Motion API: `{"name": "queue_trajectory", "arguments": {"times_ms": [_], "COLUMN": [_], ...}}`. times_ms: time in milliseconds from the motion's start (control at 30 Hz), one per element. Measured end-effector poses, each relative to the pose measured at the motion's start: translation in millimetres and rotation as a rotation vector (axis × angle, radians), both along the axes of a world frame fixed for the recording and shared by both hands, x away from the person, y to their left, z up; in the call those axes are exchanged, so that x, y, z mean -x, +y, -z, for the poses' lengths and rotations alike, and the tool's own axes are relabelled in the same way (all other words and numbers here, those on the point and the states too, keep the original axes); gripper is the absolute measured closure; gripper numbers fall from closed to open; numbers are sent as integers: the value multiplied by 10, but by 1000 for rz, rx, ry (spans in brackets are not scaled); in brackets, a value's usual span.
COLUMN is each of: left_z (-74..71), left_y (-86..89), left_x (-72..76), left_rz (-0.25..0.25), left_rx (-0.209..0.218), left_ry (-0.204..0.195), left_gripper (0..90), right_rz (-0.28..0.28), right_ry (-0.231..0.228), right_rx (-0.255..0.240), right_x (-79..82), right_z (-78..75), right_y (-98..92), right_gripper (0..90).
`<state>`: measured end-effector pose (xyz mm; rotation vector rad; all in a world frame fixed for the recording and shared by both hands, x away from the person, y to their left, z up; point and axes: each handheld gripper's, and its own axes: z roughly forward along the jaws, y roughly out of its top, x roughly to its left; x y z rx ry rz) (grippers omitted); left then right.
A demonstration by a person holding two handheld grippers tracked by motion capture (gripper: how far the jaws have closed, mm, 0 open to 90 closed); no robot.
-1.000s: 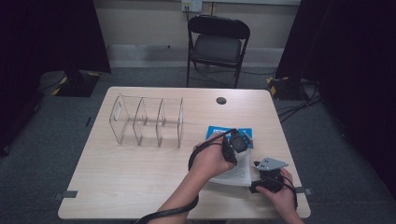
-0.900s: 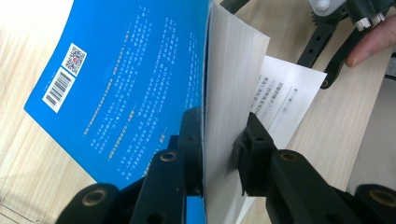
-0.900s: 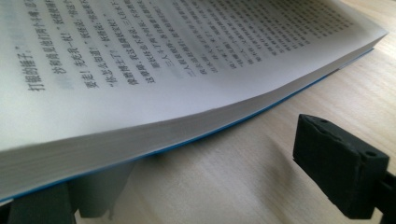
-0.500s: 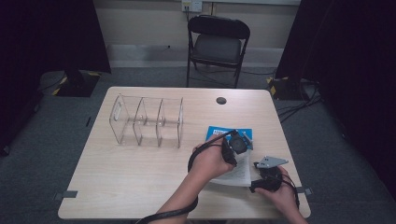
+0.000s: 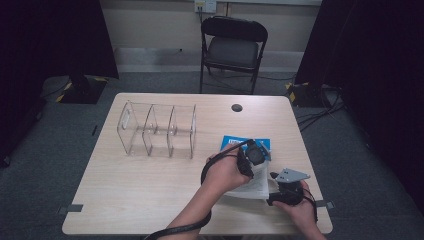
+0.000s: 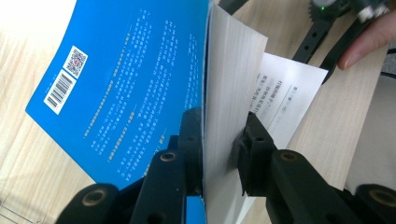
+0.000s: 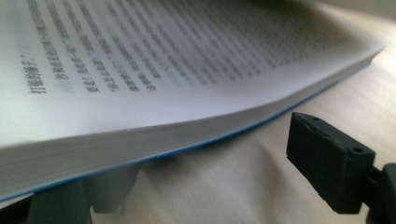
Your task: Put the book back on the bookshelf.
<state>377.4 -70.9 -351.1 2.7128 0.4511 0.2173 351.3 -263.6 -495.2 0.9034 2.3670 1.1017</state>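
- High view: a blue-covered book [image 5: 248, 162] is seen lying open near the right front of the bench [image 5: 150, 200], well apart from the clear divider rack [image 5: 157, 131]. Compared with a second ago, neither hand has been shifted; the left tongs [image 5: 252, 159] rest on the book, the right tongs [image 5: 280, 192] just beside its near edge.
- Left gripper view: a sheaf of pages [image 6: 229, 107] is clamped firmly between the jaws, lifted off the blue cover [image 6: 126, 79].
- Right gripper view: the jaws stand wide and have just been closing slightly, the page block [image 7: 154, 135] lying above one jaw and unpinched. A grip on the lower half is judged to be in preparation.
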Motion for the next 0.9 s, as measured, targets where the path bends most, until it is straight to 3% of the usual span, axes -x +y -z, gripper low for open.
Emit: {"name": "queue_trajectory", "arguments": {"times_ms": [33,167,300,467,900], "left_z": [2,-22,-38,-21,-77], "left_y": [-4,-23,-35,-32,-48], "left_x": [15,27,43,58,95], "left_rz": [-16,8,19,17,52], "left_rx": [13,10,0,6,-31], "left_ry": [9,2,-3,-3,-23], "left_gripper": [744,743,743,743,743], "right_rz": [-4,-11,-21,-16,-38], "right_ry": [-19,-79,-116,-151,-205], "right_rx": [-15,-33,-17,-34,-23], "right_x": [-3,22,32,32,37], "right_z": [-26,-136,-210,-275,-392], "right_y": [-17,-36,-27,-16,24], "right_gripper": [185,185,173,173,158]}}
